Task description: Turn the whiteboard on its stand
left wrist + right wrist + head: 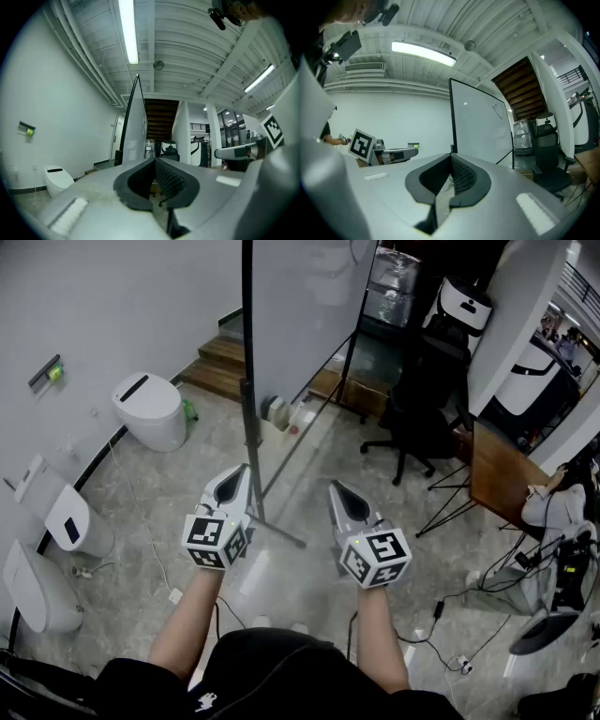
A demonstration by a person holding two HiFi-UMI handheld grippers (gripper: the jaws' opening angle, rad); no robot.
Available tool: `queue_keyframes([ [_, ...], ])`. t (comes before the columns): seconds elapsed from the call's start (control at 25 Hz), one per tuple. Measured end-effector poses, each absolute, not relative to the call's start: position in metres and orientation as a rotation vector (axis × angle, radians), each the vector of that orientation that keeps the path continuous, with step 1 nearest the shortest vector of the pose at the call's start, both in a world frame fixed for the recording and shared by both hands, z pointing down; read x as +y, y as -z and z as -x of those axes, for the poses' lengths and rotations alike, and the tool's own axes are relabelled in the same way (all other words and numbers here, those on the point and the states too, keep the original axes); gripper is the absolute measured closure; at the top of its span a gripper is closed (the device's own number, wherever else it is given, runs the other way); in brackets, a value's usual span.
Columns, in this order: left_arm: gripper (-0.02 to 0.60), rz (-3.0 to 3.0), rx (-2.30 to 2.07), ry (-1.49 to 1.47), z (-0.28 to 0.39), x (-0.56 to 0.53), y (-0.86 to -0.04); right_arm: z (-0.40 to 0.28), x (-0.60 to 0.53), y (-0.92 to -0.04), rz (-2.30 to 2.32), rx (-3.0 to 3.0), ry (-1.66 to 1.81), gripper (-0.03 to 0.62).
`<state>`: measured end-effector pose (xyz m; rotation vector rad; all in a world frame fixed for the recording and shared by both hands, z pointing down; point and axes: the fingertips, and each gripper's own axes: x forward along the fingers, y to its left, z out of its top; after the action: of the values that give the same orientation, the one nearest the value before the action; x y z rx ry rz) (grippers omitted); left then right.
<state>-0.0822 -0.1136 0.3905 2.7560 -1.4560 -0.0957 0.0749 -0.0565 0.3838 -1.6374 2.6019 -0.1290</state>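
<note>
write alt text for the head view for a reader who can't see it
A person holds two shut, empty tools, the left tool and the right tool, level toward a whiteboard on its stand. A black office chair stands at the right.

1 whiteboard [300, 306] on 1 stand [248, 427]. 2 grippers, the left gripper [241, 470] and the right gripper [335, 487], each with 1 marker cube [214, 540]. 3 white toilet-like units [150, 409] along the wall [94, 296]. 1 black office chair [412, 423]. 1 wooden bench [502, 474]. 2 forearms [187, 624] of 1 person. Several cables [441, 643] on the floor [169, 484], too tangled to count.
</note>
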Motion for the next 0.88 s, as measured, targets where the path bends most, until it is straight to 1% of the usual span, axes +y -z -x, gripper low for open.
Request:
queue_keyframes([
  [0.88, 0.58, -2.77, -1.454, 0.082, 0.053, -0.104, -0.4, -0.103, -0.049, -0.396, 1.596, 2.641, 0.153, 0.585],
])
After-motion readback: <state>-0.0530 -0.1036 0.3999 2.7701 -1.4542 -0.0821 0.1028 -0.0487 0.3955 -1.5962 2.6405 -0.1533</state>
